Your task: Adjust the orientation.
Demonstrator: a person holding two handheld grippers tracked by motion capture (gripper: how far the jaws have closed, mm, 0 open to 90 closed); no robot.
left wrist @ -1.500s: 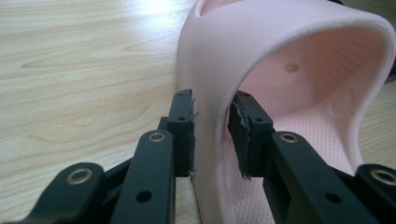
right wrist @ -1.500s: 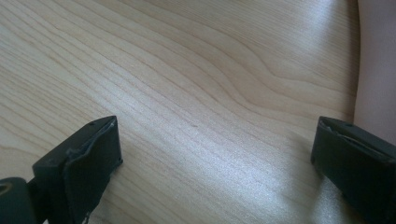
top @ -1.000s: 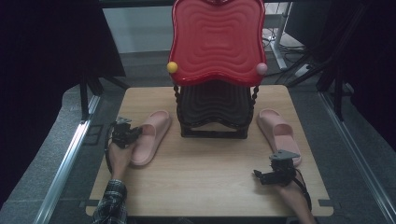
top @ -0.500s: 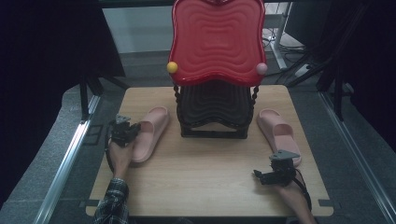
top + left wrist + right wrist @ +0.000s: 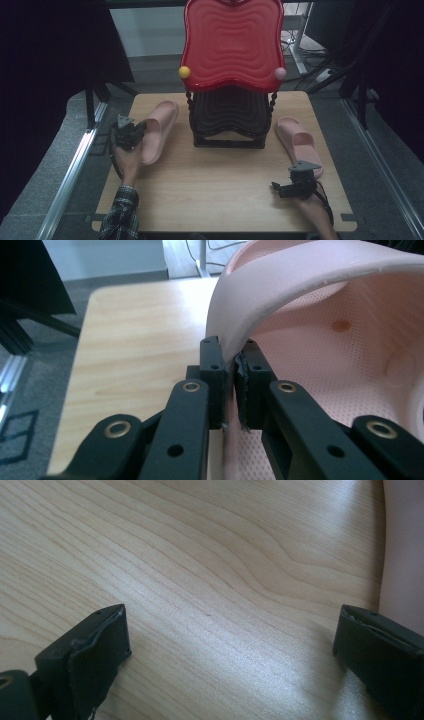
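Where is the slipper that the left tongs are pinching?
In the high view, that pink slipper lies on the table's left side, beside the black rack, its edge clamped by the left tongs.

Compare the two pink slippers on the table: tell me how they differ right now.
The left slipper is pinched at its strap edge by the shut left gripper; the right slipper lies untouched, with the right gripper open over bare table beside it. The left slipper's toe angles right toward the rack, the right slipper's toe left. Both are the same pink.
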